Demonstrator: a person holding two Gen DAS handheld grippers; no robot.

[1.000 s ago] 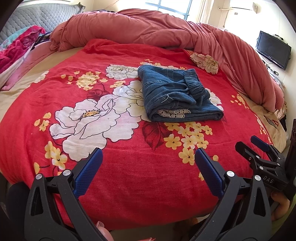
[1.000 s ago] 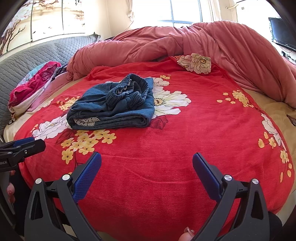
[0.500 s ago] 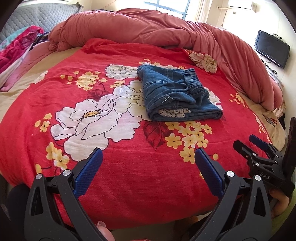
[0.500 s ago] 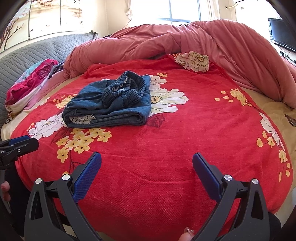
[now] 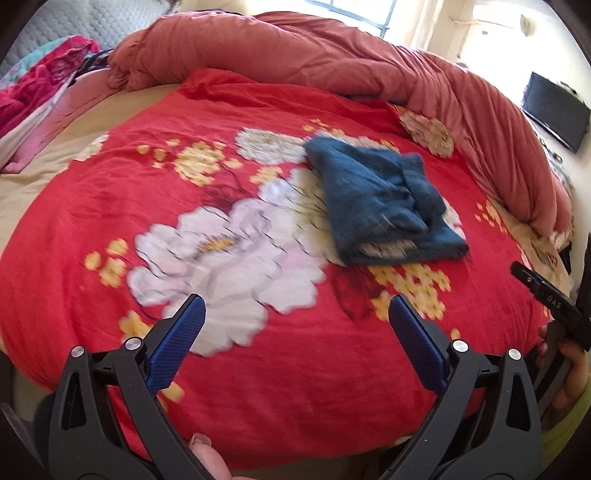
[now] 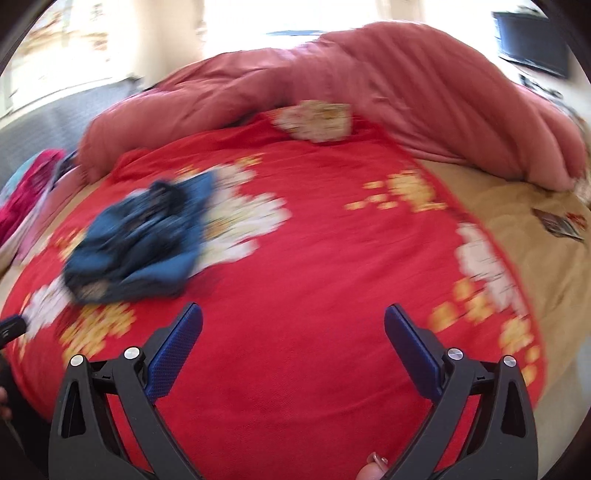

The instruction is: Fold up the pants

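A red flowered blanket (image 5: pixel 258 350) covered the bed. A pink quilt (image 5: pixel 332 62) lay bunched along its far side, bright clothes (image 5: pixel 40 85) sat at the left, and a dark screen (image 5: pixel 556 110) hung on the right wall.

Sunlit window (image 5: pixel 354 16) behind bed (image 5: pixel 48 162)

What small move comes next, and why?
Probably hold both back and stop. The jeans already lie as a folded bundle on the red blanket, and the left gripper and right gripper are open, empty, well short of them. Blur hides fold detail.
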